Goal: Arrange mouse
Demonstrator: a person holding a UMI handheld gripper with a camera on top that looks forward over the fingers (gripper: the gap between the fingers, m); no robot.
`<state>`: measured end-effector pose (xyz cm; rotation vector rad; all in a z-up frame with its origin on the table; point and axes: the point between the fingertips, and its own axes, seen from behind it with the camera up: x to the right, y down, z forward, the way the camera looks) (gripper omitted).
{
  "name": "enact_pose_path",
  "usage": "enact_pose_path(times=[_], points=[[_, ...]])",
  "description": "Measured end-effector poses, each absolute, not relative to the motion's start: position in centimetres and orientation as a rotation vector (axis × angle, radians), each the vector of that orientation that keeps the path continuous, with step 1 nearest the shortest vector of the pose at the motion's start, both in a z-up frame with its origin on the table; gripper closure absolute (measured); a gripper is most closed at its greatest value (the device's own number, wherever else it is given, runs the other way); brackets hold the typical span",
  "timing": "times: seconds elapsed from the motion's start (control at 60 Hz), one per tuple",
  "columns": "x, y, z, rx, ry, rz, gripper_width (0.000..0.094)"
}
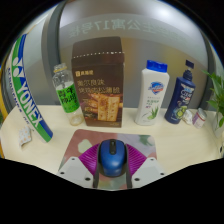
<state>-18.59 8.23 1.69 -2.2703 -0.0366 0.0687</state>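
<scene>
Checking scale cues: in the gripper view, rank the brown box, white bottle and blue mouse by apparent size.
1. brown box
2. white bottle
3. blue mouse, between the open claw fingers; nearness makes 2 versus 3 unsure.

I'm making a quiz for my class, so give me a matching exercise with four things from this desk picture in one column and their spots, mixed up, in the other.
Things:
1. blue mouse
2. green-label bottle
3. brown box
4. white bottle

Places:
A. upright behind the mouse, in the middle of the row
B. right of the brown box
C. between the gripper fingers, which are open, on the table
D. left of the brown box

Pairs: 1-C, 2-D, 3-A, 4-B
</scene>
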Motion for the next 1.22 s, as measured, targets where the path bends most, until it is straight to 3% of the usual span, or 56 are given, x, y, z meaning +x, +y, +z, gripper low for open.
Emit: enact_pose_path(times=[0.167,0.3,0.333,0.6,0.783,0.967,1.217], points=[[-19.5,7.7,-1.0,-2.322,-0.049,0.065,0.0441],[-19.5,6.5,1.1,-2.312,-0.045,0.042,0.0064],[-19.3,6.0,2.2,-2.298,-0.044,0.02,0.01],[-20.9,-2.8,12.6,-2.191,-0.004,-0.072,0.0077],[-23.0,-11.0,17.7,-2.138,0.023,-0.114,0.0085],[-24.4,-17.0,20.0,-2.122,0.027,-0.138,0.0086],[-24.5,-20.3,20.4,-2.12,0.022,-0.162,0.0086]])
